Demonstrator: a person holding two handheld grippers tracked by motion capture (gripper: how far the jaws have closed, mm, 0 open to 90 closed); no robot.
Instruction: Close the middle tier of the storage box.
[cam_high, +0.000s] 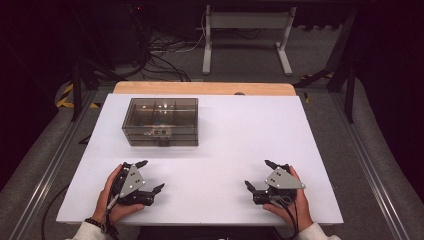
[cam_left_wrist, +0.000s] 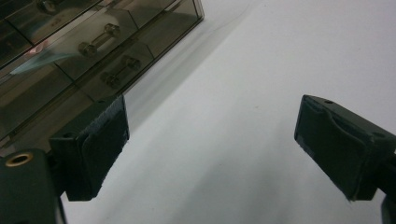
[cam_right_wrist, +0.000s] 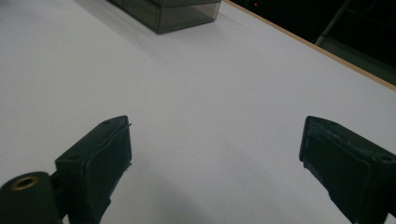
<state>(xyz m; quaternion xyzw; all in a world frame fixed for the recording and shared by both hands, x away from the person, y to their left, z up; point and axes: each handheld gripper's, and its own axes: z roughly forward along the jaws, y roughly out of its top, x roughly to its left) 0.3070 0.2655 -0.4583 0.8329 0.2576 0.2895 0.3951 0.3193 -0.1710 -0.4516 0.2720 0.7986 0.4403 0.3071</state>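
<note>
Count: one smoky translucent plastic drawer box (cam_high: 160, 121), two hand-held black two-jaw tongs, one white rectangular tabletop (cam_high: 240, 135).

The drawer box stands on the tabletop in the upper left of the high view, well apart from both tongs. Its long axis runs left to right across that frame, parallel to the tabletop's far edge. Its drawer front faces the person's side, with a small dark pull at the middle of the lower edge. Inner partitions show through the top. In the left gripper view the box (cam_left_wrist: 84, 51) occupies the upper left corner, and small metal bar-shaped parts are visible through its wall.

The left tongs (cam_high: 149, 176) lie at the lower left of the high view, held in the person's left hand (cam_high: 112, 197). Its jaws are spread wide and hold nothing; bare tabletop shows between them.

The right tongs (cam_high: 260, 175) lie at the lower right of the high view, held in the person's right hand (cam_high: 295, 202). Its jaws are likewise spread wide and hold nothing.

Nothing stands between either tongs and the box. Beyond the tabletop, a pale wooden strip (cam_high: 205, 88) borders its far edge, and black cables (cam_high: 160, 60) lie on the grey floor near a white metal frame (cam_high: 247, 37).
</note>
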